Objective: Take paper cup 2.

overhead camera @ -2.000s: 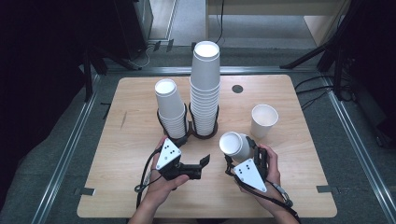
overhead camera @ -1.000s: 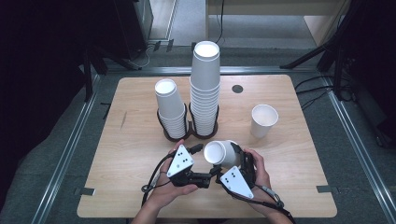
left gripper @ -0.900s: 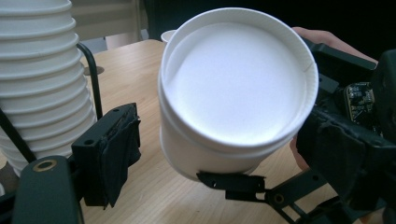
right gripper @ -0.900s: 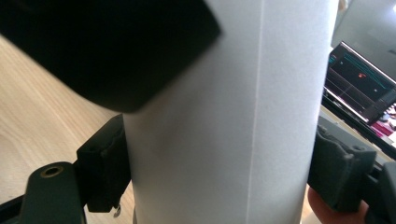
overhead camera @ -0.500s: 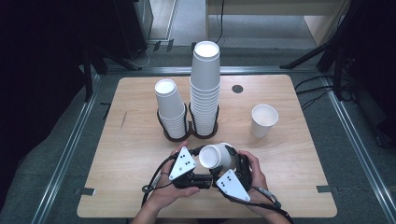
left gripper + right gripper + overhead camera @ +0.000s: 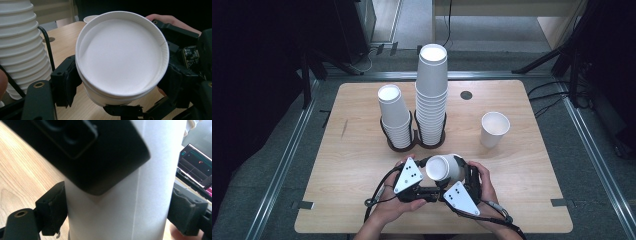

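A white paper cup (image 6: 446,168) lay on its side between the two hands, held above the near middle of the wooden table (image 6: 362,150), with its open mouth turned up toward the high camera. The left gripper (image 6: 424,187) had come at the cup from the rim end: in the left gripper view the cup (image 6: 120,57) faced the lens mouth-on, and a black pad (image 6: 65,83) pressed against its wall just below the rim on the left, the other jaw being hidden behind the cup. Its jaws had just been closing, and they stood clamped on the cup (two nested rims seemed to show there, though I could not tell for certain).

The right gripper (image 6: 457,182) reached round the cup's body. In the right gripper view the cup's wall (image 6: 120,202) stood between the two pads; the left pad (image 6: 53,207) sat at the wall, while the right pad (image 6: 186,212) stood a little clear of it. Those jaws had just been opening, with the cup between them, so they no longer pinched it.

Farther back on the table, a short stack of cups (image 6: 394,117) and a tall stack of cups (image 6: 432,95) stood side by side in a black wire holder (image 6: 412,144). A single cup (image 6: 493,129) stood upright, well apart to the right
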A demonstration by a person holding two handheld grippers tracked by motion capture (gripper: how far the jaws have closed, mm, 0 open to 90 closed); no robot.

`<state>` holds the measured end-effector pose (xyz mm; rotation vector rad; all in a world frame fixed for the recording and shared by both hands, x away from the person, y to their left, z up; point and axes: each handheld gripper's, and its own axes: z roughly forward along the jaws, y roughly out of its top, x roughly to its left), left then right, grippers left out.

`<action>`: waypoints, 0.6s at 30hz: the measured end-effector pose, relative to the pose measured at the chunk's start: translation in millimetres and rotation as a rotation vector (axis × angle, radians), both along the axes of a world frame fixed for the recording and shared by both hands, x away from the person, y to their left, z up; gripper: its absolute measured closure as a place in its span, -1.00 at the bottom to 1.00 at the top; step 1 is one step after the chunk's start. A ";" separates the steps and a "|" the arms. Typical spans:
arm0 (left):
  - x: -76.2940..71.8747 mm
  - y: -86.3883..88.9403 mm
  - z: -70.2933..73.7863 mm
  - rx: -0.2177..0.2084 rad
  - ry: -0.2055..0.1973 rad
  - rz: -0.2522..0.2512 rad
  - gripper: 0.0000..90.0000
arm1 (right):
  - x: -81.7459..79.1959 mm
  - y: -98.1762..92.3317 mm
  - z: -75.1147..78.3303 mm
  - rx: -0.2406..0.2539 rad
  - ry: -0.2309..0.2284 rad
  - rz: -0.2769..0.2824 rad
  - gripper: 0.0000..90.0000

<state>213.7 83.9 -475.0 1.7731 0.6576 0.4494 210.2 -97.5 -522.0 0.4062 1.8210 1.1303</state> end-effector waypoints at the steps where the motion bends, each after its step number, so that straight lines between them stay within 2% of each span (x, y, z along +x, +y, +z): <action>1: 0.0 0.8 0.6 -0.004 0.002 0.002 -0.48 | -0.1 0.2 0.1 0.003 0.002 0.000 -0.70; 4: 0.7 2.8 1.5 -0.021 0.008 0.002 -0.47 | 1.6 -1.3 -1.1 0.034 0.048 0.010 -0.78; 8: 1.4 5.8 3.2 -0.047 0.015 0.001 -0.47 | 5.4 -3.0 -5.4 0.024 0.085 -0.013 -0.96; 15: 3.4 11.2 5.3 -0.093 0.040 -0.010 -0.46 | 8.3 -1.6 -9.5 0.014 0.101 -0.021 -1.00; 18: 4.1 12.3 5.3 -0.098 0.044 -0.014 -0.47 | 7.3 -0.6 -10.8 0.007 0.093 -0.029 -0.92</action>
